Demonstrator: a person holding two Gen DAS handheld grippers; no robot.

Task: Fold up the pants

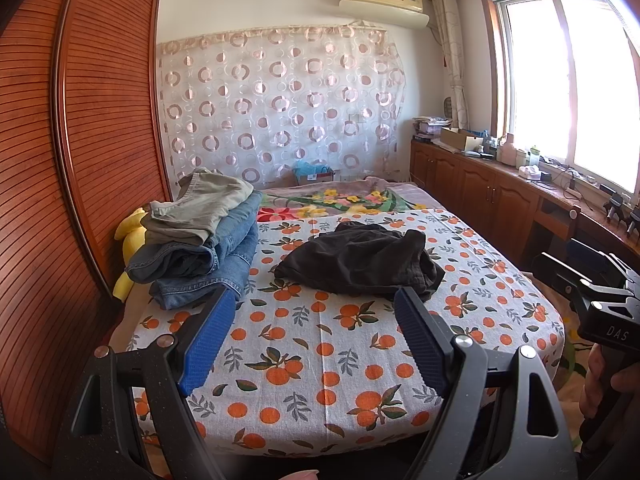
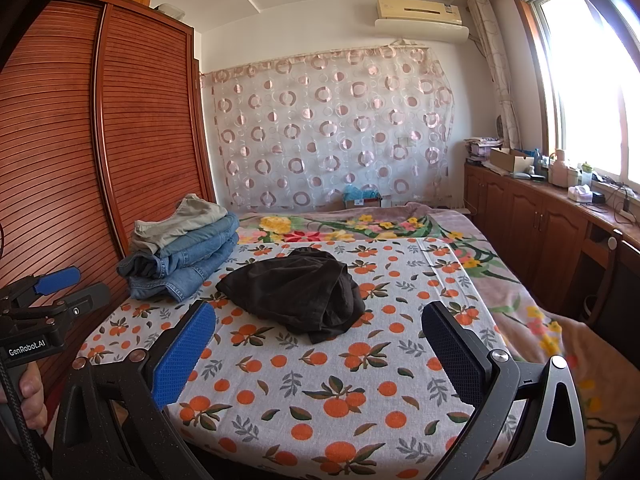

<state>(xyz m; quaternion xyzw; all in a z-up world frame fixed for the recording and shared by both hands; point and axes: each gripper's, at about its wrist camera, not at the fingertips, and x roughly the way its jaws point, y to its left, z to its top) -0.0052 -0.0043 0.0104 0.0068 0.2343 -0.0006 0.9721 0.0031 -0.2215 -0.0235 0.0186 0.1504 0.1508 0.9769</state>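
Left gripper (image 1: 312, 336) and right gripper (image 2: 320, 356): jaws wide, empty, hovering over the bed (image 2: 360, 400) (orange-print sheet). Black pants (image 2: 296, 296) lie crumpled mid-bed; folded stack (image 2: 184, 252) sits beside them, by the wardrobe (image 2: 120, 120).

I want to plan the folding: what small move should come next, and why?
Probably bring both open grippers, left gripper and right gripper, forward toward the crumpled black pants. The pants lie bunched on the orange-print sheet, untouched, beside the stack of folded jeans.
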